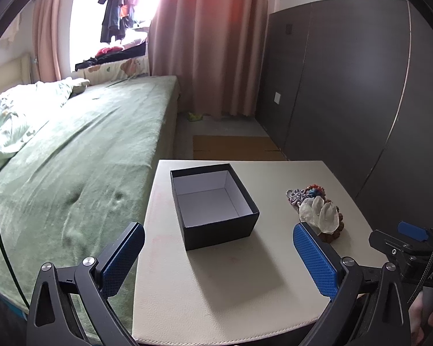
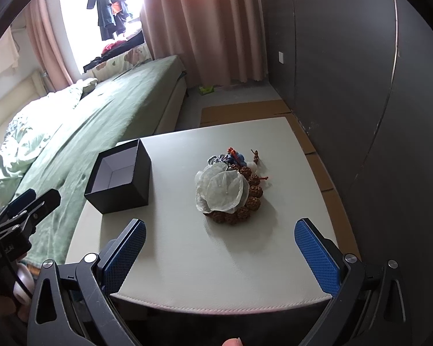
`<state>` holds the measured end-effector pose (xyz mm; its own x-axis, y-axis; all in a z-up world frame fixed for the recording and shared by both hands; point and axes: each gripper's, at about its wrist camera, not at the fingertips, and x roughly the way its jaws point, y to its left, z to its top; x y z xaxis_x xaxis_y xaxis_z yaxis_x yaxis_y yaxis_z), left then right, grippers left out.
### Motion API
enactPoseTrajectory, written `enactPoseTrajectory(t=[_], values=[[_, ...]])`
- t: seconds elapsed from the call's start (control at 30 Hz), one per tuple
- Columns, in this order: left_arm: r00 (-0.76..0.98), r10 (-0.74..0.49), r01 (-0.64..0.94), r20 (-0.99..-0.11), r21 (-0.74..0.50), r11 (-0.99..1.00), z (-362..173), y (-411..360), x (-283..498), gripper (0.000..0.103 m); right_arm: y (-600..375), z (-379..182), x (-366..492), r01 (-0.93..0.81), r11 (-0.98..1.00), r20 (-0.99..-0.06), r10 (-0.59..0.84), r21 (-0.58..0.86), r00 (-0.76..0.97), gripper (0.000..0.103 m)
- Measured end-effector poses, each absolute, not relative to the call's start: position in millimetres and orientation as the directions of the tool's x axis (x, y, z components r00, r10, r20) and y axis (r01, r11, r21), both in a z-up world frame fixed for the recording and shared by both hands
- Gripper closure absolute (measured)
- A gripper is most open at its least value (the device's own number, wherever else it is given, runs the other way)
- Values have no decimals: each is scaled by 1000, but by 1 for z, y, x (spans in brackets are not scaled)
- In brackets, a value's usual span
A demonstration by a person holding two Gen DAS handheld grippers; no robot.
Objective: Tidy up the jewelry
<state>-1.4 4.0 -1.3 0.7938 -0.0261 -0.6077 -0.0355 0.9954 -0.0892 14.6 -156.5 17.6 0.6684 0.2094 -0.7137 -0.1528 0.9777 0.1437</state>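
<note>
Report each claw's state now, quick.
Left claw: open, holding nothing, facing the black box.
Right claw: open, holding nothing, short of the jewelry pile.

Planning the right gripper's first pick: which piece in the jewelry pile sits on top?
The white translucent flower piece. It lies over the brown bead bracelet; the blue-red piece sits behind it.
</note>
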Motion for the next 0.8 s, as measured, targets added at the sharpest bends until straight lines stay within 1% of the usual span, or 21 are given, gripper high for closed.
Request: enactPoseTrajectory(t=[0.47, 0.53, 0.7, 0.8], values=[[788, -26, -32, -614, -83, 996, 0, 2, -1, 1, -163, 18, 15, -137, 979, -705, 203, 150, 680, 0], [798, -38, -16, -602, -84, 996, 2, 1, -2, 1, -164, 18, 16, -133, 979, -703, 202, 152, 682, 0], [804, -13, -15, -595, -42, 999, 3, -1, -4, 1, -167, 20, 18, -116, 980, -699, 195, 159, 688, 0], [803, -26, -12, -596, -59, 998, 4, 1, -5, 1, -168, 20, 17, -112, 981, -700, 193, 160, 688, 0]])
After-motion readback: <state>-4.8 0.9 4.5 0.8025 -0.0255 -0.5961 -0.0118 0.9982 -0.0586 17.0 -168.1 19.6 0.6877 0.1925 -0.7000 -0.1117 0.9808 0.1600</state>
